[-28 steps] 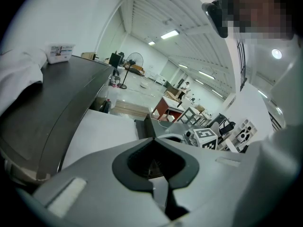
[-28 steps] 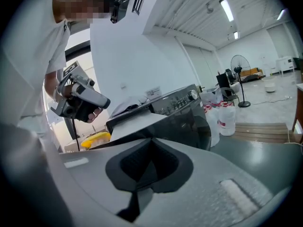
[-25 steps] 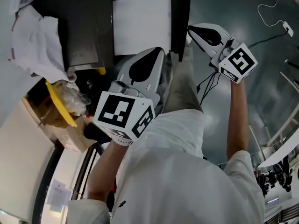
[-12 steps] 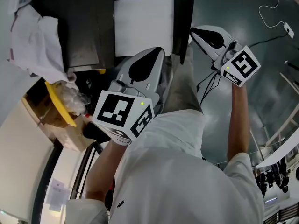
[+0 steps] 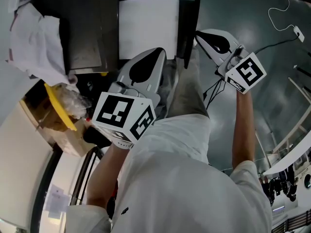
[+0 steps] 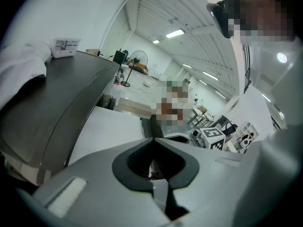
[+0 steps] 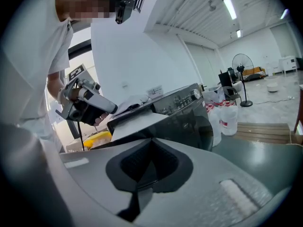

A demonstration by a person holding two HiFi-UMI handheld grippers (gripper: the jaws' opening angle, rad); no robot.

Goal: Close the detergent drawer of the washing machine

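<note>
While both sit clenched and empty, I hold the left gripper (image 5: 156,56) and right gripper (image 5: 200,34) near the washing machine (image 7: 189,122). I judge this the approach. I cannot single out the detergent drawer; next I must find its front and push.

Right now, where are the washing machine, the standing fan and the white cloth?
Washing machine (image 7: 183,100): right gripper view, on its dark knob panel.
Standing fan (image 7: 242,60): right gripper view, on its round head.
White cloth (image 5: 36,40): head view, on its crumpled middle.

glossy dark washing machine (image 5: 87,33) top, soft white cloth (image 5: 39,42)
</note>
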